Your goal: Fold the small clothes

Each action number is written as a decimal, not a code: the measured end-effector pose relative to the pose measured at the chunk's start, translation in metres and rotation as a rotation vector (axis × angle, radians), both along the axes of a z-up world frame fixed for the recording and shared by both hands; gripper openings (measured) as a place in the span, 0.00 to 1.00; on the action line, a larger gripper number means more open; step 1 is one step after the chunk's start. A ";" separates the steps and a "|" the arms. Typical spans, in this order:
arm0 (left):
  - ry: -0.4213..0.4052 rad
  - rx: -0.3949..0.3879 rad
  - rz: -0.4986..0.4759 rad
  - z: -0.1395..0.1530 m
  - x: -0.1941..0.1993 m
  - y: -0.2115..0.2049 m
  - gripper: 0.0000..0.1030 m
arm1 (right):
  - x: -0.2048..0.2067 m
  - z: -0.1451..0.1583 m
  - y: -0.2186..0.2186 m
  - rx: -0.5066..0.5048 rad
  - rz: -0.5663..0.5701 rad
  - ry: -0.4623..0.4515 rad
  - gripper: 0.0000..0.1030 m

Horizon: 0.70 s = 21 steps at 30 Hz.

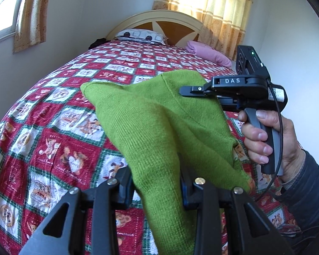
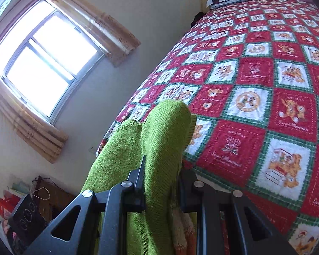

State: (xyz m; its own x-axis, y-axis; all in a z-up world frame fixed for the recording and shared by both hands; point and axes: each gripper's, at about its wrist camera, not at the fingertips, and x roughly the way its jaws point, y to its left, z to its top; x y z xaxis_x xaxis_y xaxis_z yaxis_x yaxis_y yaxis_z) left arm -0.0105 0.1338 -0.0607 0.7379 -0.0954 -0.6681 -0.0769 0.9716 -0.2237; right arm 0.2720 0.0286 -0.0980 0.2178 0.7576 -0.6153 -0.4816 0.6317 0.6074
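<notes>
A green knit garment (image 1: pixel 159 127) hangs in the air above the bed, stretched between both grippers. My left gripper (image 1: pixel 157 182) is shut on its near end. My right gripper (image 1: pixel 187 91), seen from the side in the left wrist view, is shut on the garment's far upper edge. In the right wrist view the same green garment (image 2: pixel 157 148) bunches up between the fingers of my right gripper (image 2: pixel 161 182), which is shut on it. The fingertips are hidden by the cloth in both views.
The bed carries a red, white and green patchwork quilt (image 1: pixel 53 127), also in the right wrist view (image 2: pixel 255 85). A patterned pillow (image 1: pixel 141 35) and a folded pink cloth (image 1: pixel 208 53) lie by the headboard. A window (image 2: pixel 42 63) and floor clutter (image 2: pixel 25 208) are left of the bed.
</notes>
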 end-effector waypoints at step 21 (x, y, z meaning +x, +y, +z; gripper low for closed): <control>0.068 -0.024 0.082 -0.050 -0.004 0.024 0.34 | 0.018 -0.040 0.030 -0.065 0.013 0.065 0.22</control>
State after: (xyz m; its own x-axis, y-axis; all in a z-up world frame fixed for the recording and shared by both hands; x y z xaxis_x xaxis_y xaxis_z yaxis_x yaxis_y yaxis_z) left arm -0.0143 0.1580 -0.1110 0.6972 -0.0533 -0.7149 -0.1712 0.9560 -0.2382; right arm 0.2902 0.0586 -0.1379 0.1663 0.7178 -0.6761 -0.4506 0.6652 0.5954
